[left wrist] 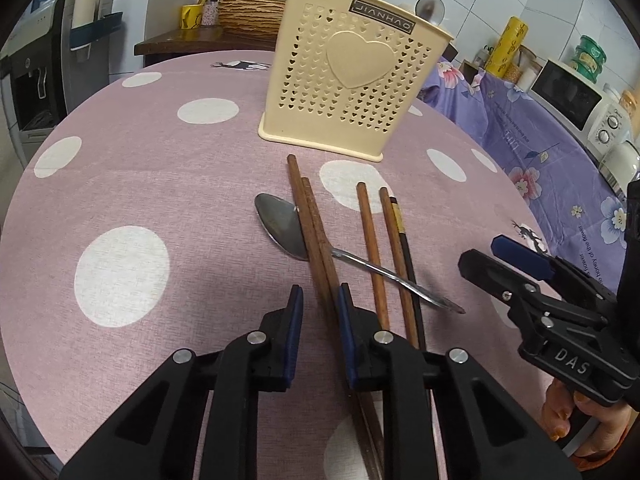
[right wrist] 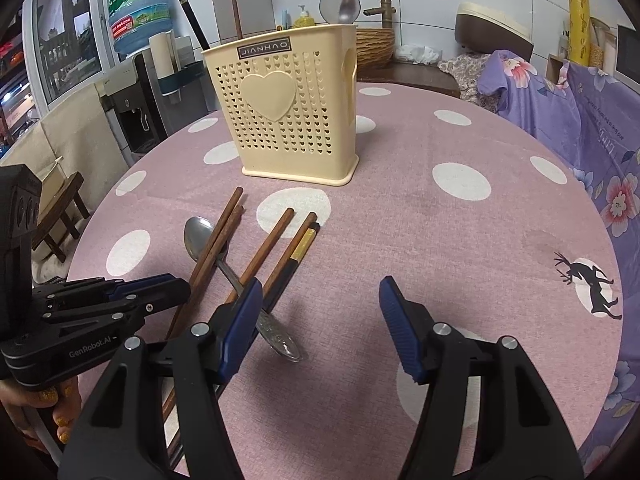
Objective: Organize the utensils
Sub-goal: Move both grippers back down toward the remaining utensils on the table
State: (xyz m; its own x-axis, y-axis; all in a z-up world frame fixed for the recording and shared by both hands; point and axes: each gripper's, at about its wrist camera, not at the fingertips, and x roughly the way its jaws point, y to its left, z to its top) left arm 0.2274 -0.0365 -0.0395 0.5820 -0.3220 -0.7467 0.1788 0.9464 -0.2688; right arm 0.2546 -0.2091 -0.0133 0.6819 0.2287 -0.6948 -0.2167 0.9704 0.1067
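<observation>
- Table, pink polka-dot cloth: bearing everything below.
- Cream holder: standing upright beyond the utensils.
- Right gripper: hovering, jaws spread wide.
- Left gripper: jaws parted, straddling brown chopsticks.
- Spoon: lying under chopsticks.

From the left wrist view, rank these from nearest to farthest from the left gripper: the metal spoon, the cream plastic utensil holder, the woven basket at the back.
Measured from the left gripper:
1. Metal spoon, lying on the pink dotted tablecloth just ahead, its bowl to the left.
2. Cream plastic utensil holder with heart holes, standing upright beyond the spoon.
3. Woven basket, on the dark counter behind the table.
</observation>
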